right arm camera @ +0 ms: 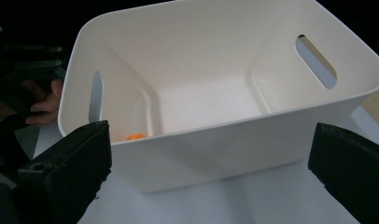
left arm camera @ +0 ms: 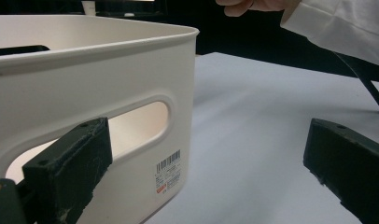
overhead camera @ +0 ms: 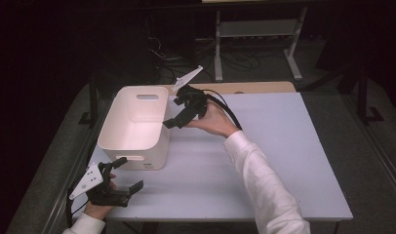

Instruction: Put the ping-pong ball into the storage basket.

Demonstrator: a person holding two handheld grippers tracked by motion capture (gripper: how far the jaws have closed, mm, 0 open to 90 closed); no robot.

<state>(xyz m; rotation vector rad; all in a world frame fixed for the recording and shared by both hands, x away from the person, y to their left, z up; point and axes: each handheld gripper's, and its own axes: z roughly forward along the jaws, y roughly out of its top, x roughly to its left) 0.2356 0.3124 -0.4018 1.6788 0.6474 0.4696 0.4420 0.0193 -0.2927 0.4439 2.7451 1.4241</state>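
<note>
Nearest the table's front edge: left gripper (overhead camera: 119, 181), jaws spread, empty, level with the near handle slot of the white storage bin (overhead camera: 132, 141). Bin upright on the white table (overhead camera: 264, 161), long axis running front to back. Small orange object (right arm camera: 135, 137) on its floor. Beyond: right gripper (overhead camera: 179, 114), jaws spread wide, empty, beside the bin's far right rim, nearer the object's opening.

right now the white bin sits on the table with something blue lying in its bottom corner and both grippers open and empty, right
Not quite: the thing lying in the bottom corner of the white bin is orange, not blue. The right gripper view shows this small orange thing just over the near rim. The rest holds: the bin sits on the table, and the left gripper and right gripper are both open and empty.
</note>
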